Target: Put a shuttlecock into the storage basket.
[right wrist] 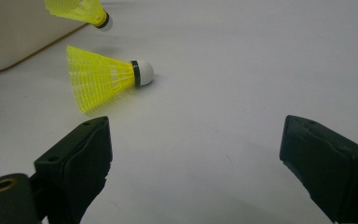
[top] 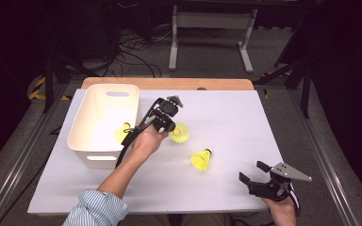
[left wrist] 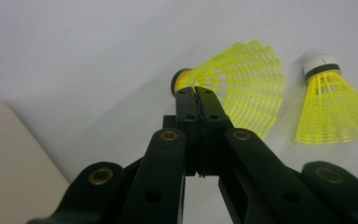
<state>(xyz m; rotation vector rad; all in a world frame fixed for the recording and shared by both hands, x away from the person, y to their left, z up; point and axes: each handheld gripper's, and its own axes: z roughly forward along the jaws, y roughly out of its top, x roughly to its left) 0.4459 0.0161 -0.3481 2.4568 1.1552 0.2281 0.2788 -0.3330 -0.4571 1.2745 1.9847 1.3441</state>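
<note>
My left gripper (top: 170,128) hangs just right of the white bin (top: 90,141). In the left gripper view its jaws stand shut on the skirt edge of a yellow shuttlecock (left wrist: 244,88) with a dark-banded cork, which shows beside the hand in the high view as the held shuttlecock (top: 180,133). A second yellow shuttlecock (top: 201,160) with a white cork lies on the table, seen also as the lying shuttlecock (left wrist: 328,107) (right wrist: 105,77). A third shuttlecock (top: 122,132) rests inside the bin. My right gripper (top: 253,172) (right wrist: 198,140) waits open near the table's front right, nothing between its jaws.
The white table sheet (top: 226,113) stretches bare to the right and far side. A wooden table edge (top: 169,83) runs along the back. Beyond it are a floor with cables and a white stand (top: 212,21). The bin's corner (left wrist: 9,154) sits close to the left jaws.
</note>
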